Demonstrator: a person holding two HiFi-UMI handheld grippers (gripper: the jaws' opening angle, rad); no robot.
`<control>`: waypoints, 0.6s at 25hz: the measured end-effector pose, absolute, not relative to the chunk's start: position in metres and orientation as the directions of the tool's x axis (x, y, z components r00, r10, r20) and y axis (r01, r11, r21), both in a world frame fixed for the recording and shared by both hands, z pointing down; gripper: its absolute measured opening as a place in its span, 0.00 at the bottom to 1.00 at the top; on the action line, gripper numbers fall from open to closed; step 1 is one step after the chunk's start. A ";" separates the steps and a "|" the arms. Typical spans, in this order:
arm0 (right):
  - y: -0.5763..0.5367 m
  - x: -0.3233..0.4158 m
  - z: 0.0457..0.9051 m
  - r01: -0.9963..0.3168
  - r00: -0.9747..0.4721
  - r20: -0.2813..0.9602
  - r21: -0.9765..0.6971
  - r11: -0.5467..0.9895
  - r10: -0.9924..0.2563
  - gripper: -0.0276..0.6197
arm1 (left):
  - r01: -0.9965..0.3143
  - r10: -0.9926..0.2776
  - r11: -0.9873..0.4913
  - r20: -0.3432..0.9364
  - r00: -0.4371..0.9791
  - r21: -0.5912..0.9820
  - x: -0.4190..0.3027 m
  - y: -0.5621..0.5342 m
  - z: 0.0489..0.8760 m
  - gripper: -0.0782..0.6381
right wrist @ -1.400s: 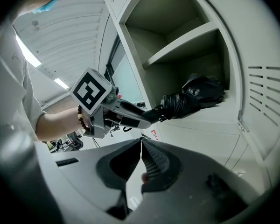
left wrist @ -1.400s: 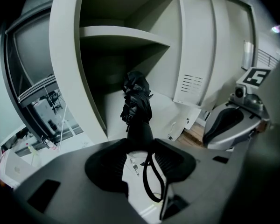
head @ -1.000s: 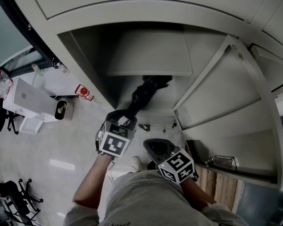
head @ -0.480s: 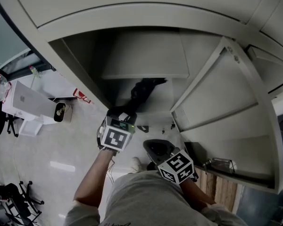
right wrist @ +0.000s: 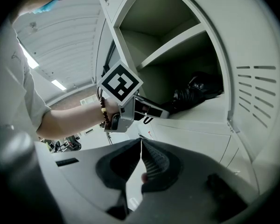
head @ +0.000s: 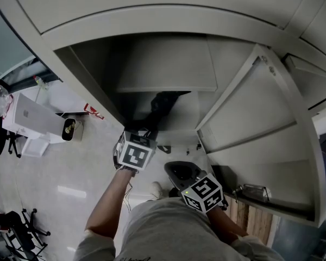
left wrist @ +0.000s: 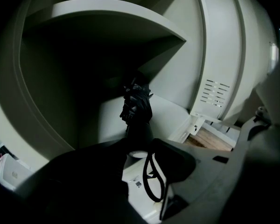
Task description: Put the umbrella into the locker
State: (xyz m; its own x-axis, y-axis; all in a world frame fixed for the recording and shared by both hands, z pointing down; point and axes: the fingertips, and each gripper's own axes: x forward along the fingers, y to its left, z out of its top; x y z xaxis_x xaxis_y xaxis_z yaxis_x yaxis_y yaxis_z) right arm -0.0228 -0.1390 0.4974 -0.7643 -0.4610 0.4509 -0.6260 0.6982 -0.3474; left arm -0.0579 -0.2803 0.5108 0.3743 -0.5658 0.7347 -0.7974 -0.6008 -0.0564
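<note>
The black folded umbrella (head: 162,103) lies on the floor of the open locker compartment (head: 168,86), under its shelf. My left gripper (head: 144,131) is at the compartment's front edge, shut on the umbrella's handle end. In the left gripper view the umbrella (left wrist: 136,107) runs from my left gripper (left wrist: 142,146) into the dark recess, and its strap loop (left wrist: 151,181) hangs below. My right gripper (head: 180,172) stays low near my body, shut with nothing in it. The right gripper view shows its own tips (right wrist: 140,143) touching, the left gripper (right wrist: 164,113) and the umbrella (right wrist: 198,92).
The locker door (head: 250,107) stands open to the right. A white box (head: 30,116) and a red-marked item (head: 93,109) lie on the floor at left. A clear bottle (head: 255,189) sits at lower right above wooden slats (head: 258,216).
My left gripper has moved toward the locker, and the umbrella has slid deeper into the compartment. The right gripper has stayed where it was.
</note>
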 end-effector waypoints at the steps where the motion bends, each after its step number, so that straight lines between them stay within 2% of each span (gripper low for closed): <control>1: -0.139 -0.023 0.497 -0.626 -0.765 0.451 -0.347 0.699 -0.460 0.09 | -0.797 -0.564 -0.601 0.737 0.373 -0.057 -0.058 -0.280 0.511 0.38; 12: -0.138 -0.025 0.497 -0.615 -0.772 0.449 -0.349 0.707 -0.450 0.09 | -0.787 -0.574 -0.611 0.734 0.363 -0.089 -0.058 -0.280 0.510 0.38; 15: -0.136 -0.027 0.497 -0.610 -0.775 0.449 -0.348 0.712 -0.444 0.09 | -0.786 -0.557 -0.614 0.745 0.367 -0.073 -0.060 -0.276 0.514 0.45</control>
State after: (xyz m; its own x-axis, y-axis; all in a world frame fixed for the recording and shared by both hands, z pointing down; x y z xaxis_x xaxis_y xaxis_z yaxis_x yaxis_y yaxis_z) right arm -0.0268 -0.1365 0.4973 -0.7751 -0.4441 0.4495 -0.6098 0.7123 -0.3476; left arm -0.0599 -0.2763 0.5142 0.3666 -0.5572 0.7451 -0.7858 -0.6142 -0.0727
